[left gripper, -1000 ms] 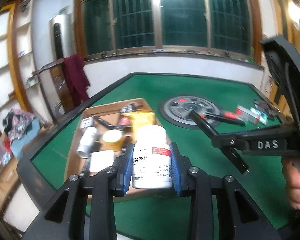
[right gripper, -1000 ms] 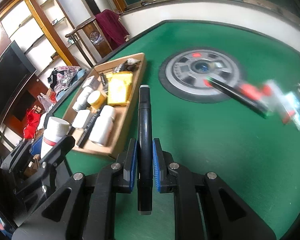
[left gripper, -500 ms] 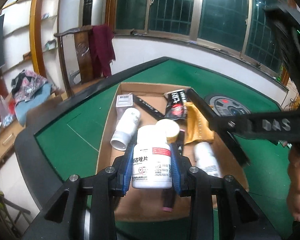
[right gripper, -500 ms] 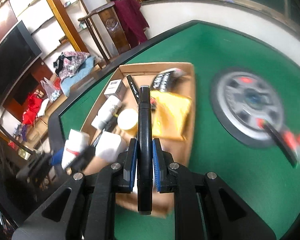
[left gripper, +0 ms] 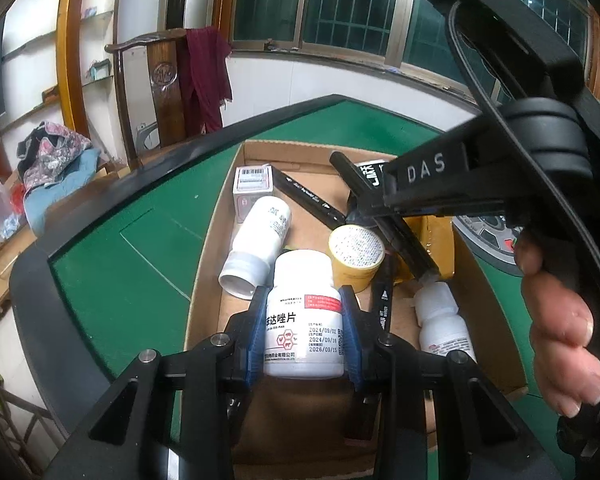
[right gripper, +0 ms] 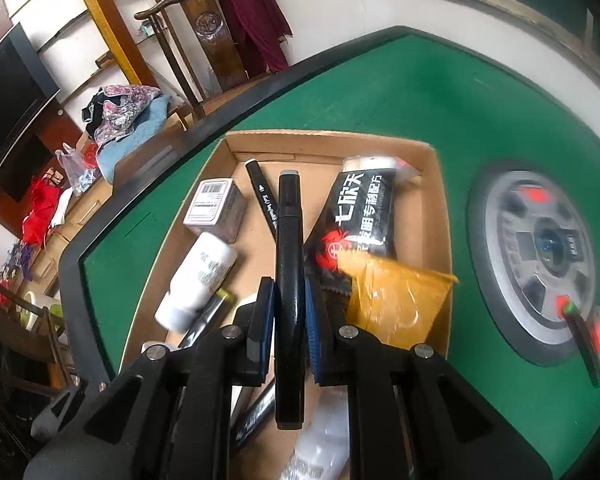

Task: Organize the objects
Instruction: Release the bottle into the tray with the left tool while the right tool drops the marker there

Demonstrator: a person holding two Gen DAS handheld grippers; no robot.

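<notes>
Cardboard tray point(left gripper: 204, 276) on the green table point(left gripper: 132, 264) is already well filled, so I judge the sorting more than half done. Lying in it are a toppled white bottle point(left gripper: 260, 240), a small barcoded box point(left gripper: 252, 184), a black pen point(left gripper: 308, 200), a yellow tape roll point(left gripper: 354, 252), a yellow pouch point(right gripper: 396, 300), a black packet point(right gripper: 360, 212) and another white bottle point(left gripper: 444, 328) near the right wall.

My left gripper point(left gripper: 304, 332) pinches a white pill bottle point(left gripper: 303, 320) upright by its sides, and I hold it above the near part of the tray, beside the tape roll. My right gripper point(right gripper: 288, 316) has its pads pressed tight on a black marker point(right gripper: 289, 264), which points along the tray's length over the middle.

Both pieces still need setting down and letting go. A few items remain out on the felt by the round grey disc point(right gripper: 540, 256), blurred at the frame's edge, so I reckon at least one more trip is left.
</notes>
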